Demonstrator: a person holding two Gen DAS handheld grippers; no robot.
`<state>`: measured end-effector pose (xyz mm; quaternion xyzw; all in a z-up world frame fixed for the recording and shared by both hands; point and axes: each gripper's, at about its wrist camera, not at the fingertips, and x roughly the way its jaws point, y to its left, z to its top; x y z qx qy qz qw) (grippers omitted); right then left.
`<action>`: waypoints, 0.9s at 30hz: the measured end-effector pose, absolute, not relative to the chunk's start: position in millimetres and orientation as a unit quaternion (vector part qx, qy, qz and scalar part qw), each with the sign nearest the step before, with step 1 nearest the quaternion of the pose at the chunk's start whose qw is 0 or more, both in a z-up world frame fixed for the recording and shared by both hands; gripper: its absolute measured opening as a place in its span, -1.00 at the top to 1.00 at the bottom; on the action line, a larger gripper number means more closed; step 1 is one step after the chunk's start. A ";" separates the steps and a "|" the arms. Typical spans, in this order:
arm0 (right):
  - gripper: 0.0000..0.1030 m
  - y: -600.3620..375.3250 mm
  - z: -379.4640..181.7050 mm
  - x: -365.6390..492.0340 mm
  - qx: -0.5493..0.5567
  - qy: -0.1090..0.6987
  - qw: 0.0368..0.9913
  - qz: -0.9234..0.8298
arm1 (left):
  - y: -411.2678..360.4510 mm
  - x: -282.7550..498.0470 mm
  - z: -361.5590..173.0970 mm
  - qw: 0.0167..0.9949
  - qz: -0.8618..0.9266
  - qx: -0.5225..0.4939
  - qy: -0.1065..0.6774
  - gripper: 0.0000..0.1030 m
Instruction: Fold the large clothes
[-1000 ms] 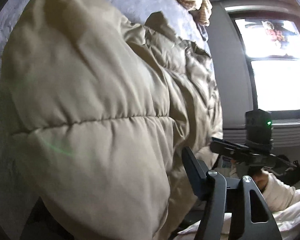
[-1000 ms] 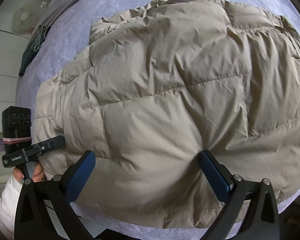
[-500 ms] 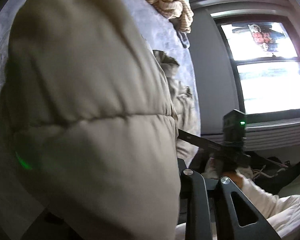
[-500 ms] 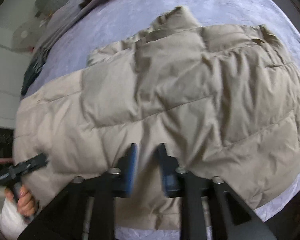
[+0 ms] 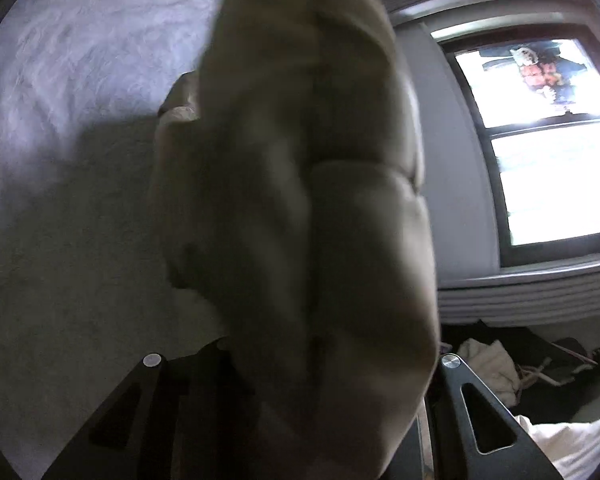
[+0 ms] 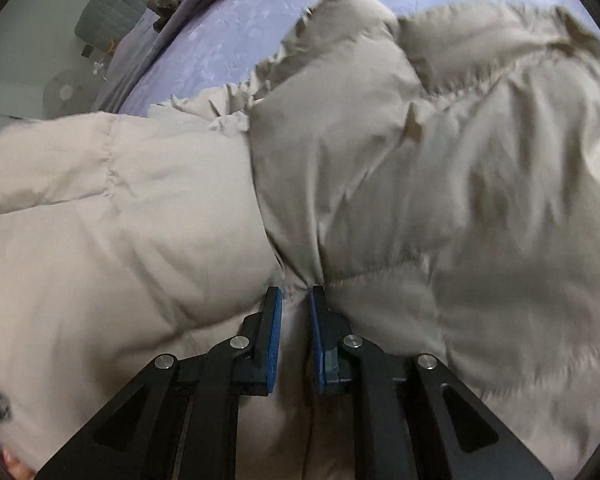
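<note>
Beige quilted puffer jacket (image 6: pixel 380 168) pinched in closing right gripper (image 6: pixel 295 300) and clamped by left gripper (image 5: pixel 300 380); hem best carried level across lilac bedspread (image 6: pixel 236 20).

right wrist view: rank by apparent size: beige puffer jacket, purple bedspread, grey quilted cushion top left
1. beige puffer jacket, fills most of the frame
2. purple bedspread, partly hidden under the jacket
3. grey quilted cushion, smallest, though it lies farthest off, so its true size is unsure

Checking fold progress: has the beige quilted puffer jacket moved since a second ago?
Yes. The beige quilted puffer jacket has risen off the lavender bedspread, toward the window side.
</note>
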<state>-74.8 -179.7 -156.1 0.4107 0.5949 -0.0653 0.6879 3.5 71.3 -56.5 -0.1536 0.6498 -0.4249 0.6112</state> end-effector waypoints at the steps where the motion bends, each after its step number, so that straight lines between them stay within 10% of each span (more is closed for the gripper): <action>1: 0.79 -182.0 -161.0 -74.3 0.415 0.596 0.684 -0.060 | 58.7 -1.3 -53.6 0.617 -0.418 -0.143 0.651 0.44; 19: 0.87 -284.9 -138.9 -174.6 0.538 0.523 0.661 -0.018 | -114.1 -33.2 -50.9 0.616 -0.379 -0.032 0.690 0.40; 27: 0.87 -320.5 -131.0 -234.4 0.557 0.508 0.656 -0.041 | -163.3 -47.2 -88.9 0.585 -0.425 -0.001 0.691 -0.40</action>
